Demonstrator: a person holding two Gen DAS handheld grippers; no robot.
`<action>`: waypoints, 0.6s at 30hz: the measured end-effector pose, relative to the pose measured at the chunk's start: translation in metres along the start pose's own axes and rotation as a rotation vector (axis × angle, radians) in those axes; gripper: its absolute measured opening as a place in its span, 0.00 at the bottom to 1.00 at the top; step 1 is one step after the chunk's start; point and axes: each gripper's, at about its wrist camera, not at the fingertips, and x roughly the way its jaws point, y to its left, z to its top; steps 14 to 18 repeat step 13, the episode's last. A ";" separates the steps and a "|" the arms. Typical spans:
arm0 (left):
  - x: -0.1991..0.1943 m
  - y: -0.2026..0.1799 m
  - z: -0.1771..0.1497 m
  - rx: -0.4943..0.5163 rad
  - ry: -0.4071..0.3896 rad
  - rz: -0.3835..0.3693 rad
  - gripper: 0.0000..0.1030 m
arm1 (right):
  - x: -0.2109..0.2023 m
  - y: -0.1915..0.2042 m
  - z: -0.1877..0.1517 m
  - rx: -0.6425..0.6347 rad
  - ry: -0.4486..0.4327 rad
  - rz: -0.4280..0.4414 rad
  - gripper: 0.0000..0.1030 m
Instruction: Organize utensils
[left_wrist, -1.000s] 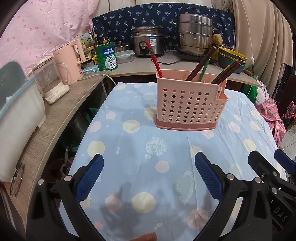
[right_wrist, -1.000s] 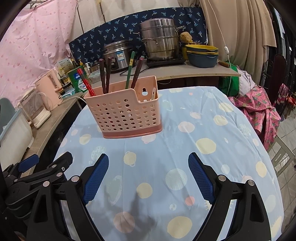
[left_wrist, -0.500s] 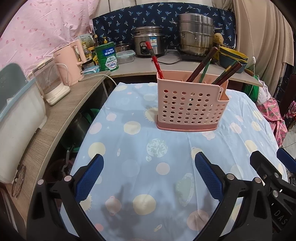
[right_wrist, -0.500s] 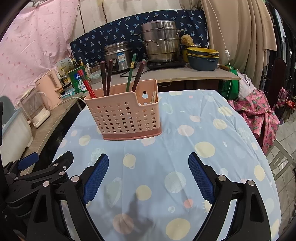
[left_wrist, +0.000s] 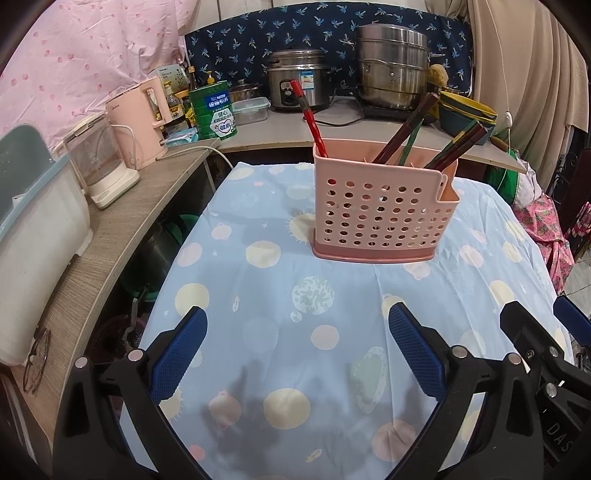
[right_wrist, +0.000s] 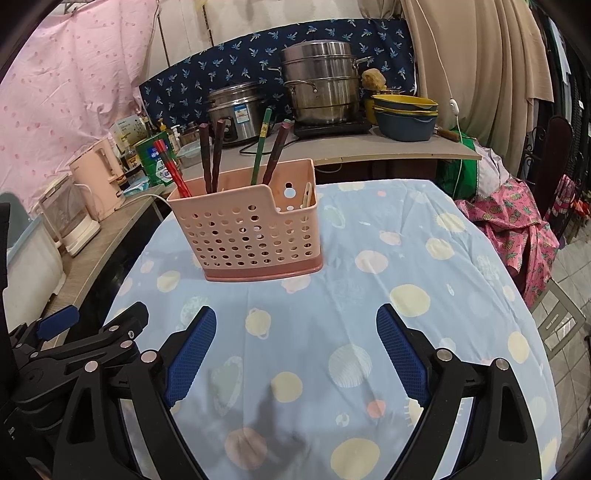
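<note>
A pink perforated utensil basket stands upright on the blue dotted tablecloth. Red chopsticks lean at its left end, dark brown chopsticks and a green one stand further right. My left gripper is open over bare cloth, well short of the basket. My right gripper is open too, nothing between its blue pads. Each gripper shows at the edge of the other's view.
A wooden counter runs along the left with a pink kettle, a clear kettle and a white box. Behind are a rice cooker, a steel steamer pot, stacked bowls and a green tin.
</note>
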 end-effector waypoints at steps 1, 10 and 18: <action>0.000 0.000 0.001 0.000 0.000 0.000 0.91 | 0.000 0.000 0.000 0.000 0.000 0.000 0.82; -0.002 0.004 0.002 -0.014 -0.010 0.017 0.92 | 0.001 0.000 0.002 0.002 0.004 0.001 0.85; -0.002 0.004 0.002 -0.002 -0.011 0.006 0.91 | 0.003 -0.002 0.002 0.016 0.012 0.011 0.94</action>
